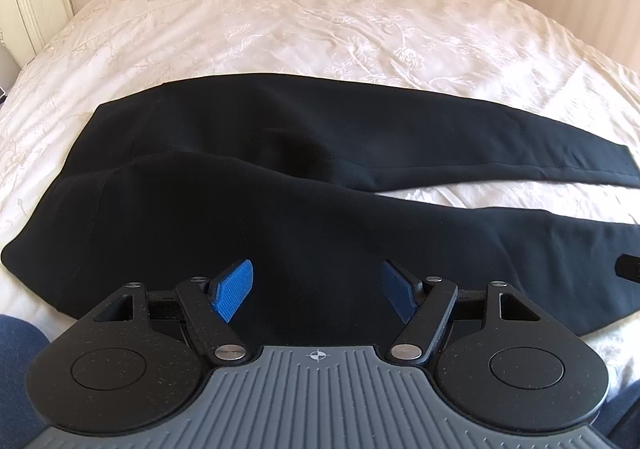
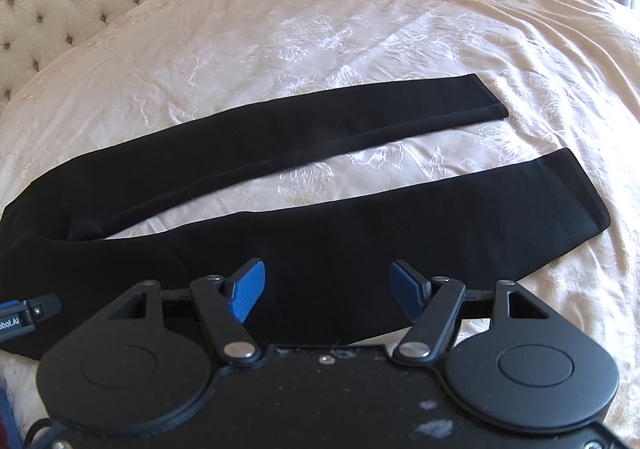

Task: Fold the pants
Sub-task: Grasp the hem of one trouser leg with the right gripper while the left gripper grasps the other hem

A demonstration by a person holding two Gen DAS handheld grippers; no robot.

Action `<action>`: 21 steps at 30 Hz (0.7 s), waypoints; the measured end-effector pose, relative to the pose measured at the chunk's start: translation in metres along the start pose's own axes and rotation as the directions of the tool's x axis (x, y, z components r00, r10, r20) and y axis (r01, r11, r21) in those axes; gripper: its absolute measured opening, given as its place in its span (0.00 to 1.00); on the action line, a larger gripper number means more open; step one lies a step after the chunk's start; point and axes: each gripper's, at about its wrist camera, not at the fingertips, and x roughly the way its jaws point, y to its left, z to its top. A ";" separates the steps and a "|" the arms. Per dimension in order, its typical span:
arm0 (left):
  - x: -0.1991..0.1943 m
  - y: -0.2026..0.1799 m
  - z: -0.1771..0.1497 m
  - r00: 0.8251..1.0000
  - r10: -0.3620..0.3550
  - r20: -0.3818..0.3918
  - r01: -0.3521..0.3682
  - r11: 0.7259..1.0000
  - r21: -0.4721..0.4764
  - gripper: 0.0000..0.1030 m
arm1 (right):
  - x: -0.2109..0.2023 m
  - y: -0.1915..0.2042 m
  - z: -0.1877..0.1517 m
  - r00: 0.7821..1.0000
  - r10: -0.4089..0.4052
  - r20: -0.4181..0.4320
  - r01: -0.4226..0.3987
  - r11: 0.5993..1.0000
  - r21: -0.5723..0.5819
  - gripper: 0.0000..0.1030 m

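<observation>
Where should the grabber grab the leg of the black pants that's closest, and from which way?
Probably by the near leg's hem end, coming from the bed's near edge. That leg lies flat and apart from the far leg, its hem clear on the bedspread. The right gripper is open above it.

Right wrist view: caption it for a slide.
Open right gripper above black pants spread flat, legs apart, on a cream bedspread.
</observation>
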 end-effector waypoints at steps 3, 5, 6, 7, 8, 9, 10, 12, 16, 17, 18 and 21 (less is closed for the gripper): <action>0.004 0.000 0.014 1.000 0.014 0.014 -0.014 1.000 0.025 0.68 | 0.009 0.000 0.012 0.999 -0.011 -0.031 0.011 1.000 0.016 0.71; 0.007 0.000 0.025 1.000 0.018 0.022 -0.018 0.999 0.041 0.68 | 0.016 0.001 0.024 1.000 -0.018 -0.024 0.018 1.000 0.020 0.70; 0.009 0.000 0.030 1.000 0.017 0.026 -0.018 0.999 0.046 0.68 | 0.021 0.002 0.033 0.999 -0.027 -0.025 0.027 0.999 0.018 0.70; 0.010 0.000 0.035 0.999 0.016 0.029 -0.018 0.999 0.048 0.68 | 0.027 0.003 0.043 0.999 -0.031 -0.024 0.031 0.999 0.020 0.70; 0.012 0.001 0.039 0.999 0.016 0.029 -0.018 0.999 0.051 0.68 | 0.033 0.004 0.053 0.999 -0.031 -0.024 0.032 0.999 0.026 0.68; 0.015 0.002 0.044 0.999 0.015 0.030 -0.017 0.998 0.054 0.68 | 0.040 0.005 0.064 0.999 -0.029 -0.023 0.030 0.999 0.036 0.66; 0.017 0.002 0.047 0.999 0.013 0.031 -0.015 0.998 0.059 0.68 | 0.046 0.005 0.074 0.999 -0.025 -0.023 0.026 0.999 0.045 0.65; 0.025 0.003 0.056 0.999 0.011 0.032 -0.013 0.998 0.069 0.68 | 0.061 0.006 0.098 1.000 -0.014 -0.028 0.016 0.997 0.070 0.65; 0.042 0.001 0.070 1.000 0.001 0.018 -0.003 0.994 0.110 0.68 | 0.092 0.008 0.141 0.999 -0.009 -0.041 0.013 0.993 0.114 0.64; 0.047 0.001 0.072 1.000 0.002 0.013 -0.004 0.994 0.109 0.68 | 0.101 0.009 0.153 0.999 -0.011 -0.043 0.016 0.992 0.121 0.64; 0.052 0.001 0.074 1.000 0.005 0.005 -0.005 0.994 0.109 0.68 | 0.109 0.011 0.162 0.999 -0.014 -0.045 0.020 0.992 0.125 0.64; 0.062 0.000 0.072 1.000 0.015 -0.020 -0.013 0.994 0.111 0.68 | 0.135 0.015 0.189 0.997 -0.038 -0.061 0.046 0.989 0.138 0.64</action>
